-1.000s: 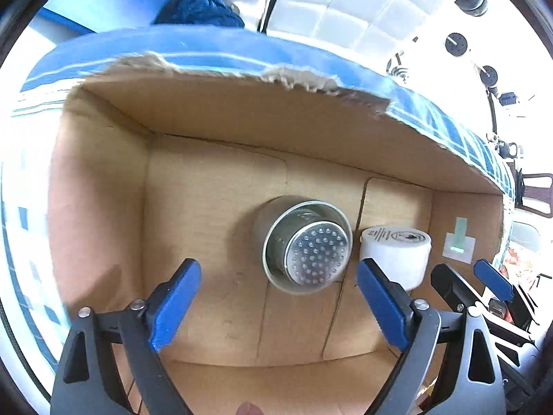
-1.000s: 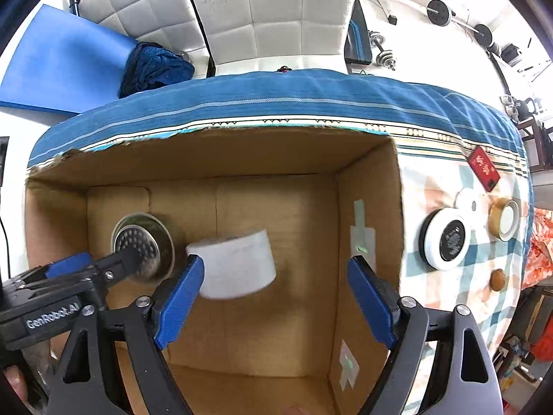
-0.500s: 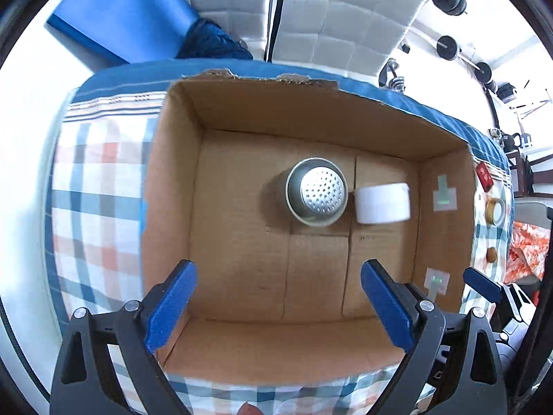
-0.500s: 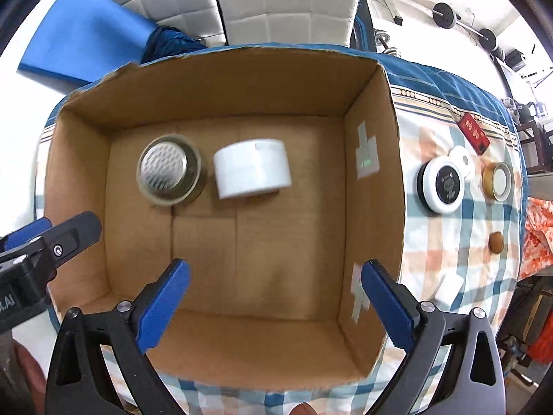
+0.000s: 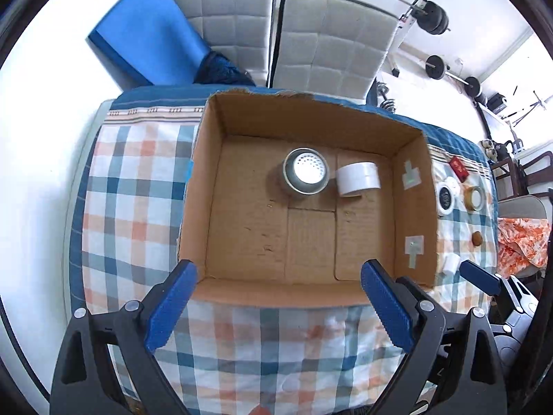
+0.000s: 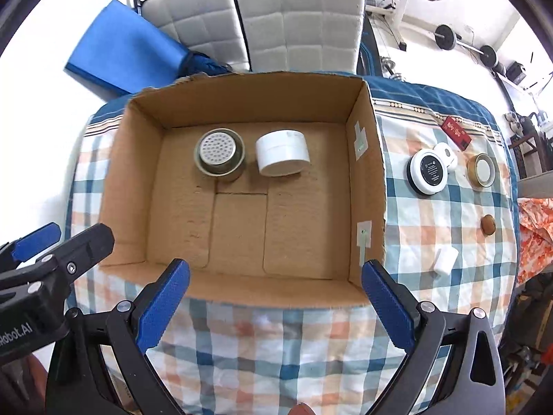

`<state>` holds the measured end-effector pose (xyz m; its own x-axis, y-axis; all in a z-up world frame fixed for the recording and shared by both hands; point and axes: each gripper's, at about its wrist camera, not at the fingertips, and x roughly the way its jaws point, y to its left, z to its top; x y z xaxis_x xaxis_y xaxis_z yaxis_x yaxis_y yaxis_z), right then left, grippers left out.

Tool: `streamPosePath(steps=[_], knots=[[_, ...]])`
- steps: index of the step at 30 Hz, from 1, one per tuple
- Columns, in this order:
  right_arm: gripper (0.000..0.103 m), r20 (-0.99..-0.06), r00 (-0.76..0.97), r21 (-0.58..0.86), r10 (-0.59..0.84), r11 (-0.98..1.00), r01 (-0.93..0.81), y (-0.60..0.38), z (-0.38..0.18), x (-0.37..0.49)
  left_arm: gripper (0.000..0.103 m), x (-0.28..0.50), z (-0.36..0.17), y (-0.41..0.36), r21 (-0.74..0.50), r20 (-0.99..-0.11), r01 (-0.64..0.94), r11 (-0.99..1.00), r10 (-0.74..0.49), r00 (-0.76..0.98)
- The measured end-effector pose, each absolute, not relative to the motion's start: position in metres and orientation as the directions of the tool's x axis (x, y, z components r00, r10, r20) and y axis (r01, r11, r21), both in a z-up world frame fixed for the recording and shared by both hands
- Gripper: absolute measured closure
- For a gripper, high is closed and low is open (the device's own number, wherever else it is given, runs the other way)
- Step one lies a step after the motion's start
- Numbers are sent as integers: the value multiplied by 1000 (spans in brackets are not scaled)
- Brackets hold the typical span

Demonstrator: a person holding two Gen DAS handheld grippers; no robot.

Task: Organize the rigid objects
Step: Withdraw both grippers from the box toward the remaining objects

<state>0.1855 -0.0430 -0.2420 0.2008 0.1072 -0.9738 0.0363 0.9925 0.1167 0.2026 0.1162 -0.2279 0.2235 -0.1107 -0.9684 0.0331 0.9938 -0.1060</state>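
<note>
An open cardboard box [image 5: 207, 186] [image 6: 369, 180] stands on a checked cloth. Inside, at the far side, lie a perforated metal cup [image 5: 306, 176] [image 6: 220, 155] and a white round jar [image 5: 357, 179] [image 6: 281, 153], side by side. My left gripper [image 5: 280, 307] is open and empty, above the box's near edge. My right gripper [image 6: 274, 307] is open and empty, also above the near edge. The left gripper shows in the right wrist view [image 6: 52, 252] at the left.
Right of the box on the cloth lie a white-and-black round case [image 6: 428, 171], a gold-rimmed tin [image 6: 480, 169], a red packet [image 6: 456, 131], a brown knob [image 6: 488, 224] and a small white cylinder [image 6: 446, 259]. White chairs [image 6: 300, 20] and a blue mat [image 6: 121, 52] stand behind.
Both grippers have pulled up and back out of the box. The white jar, held low in the box a second ago, now lies on the box floor beside the metal cup.
</note>
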Motion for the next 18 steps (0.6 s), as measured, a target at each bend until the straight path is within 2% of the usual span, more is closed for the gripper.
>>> streamPosePath(steps=[10,18], knots=[[2,-960,233,171,157,984,44,-94,-219,157,6,175,-193,64,-121,-953,71,990,-136,271],[2,-964,240,161,113,969,188,-213,-217,152,6,195,-186,-52,-131,-946,203,970,-184,268]])
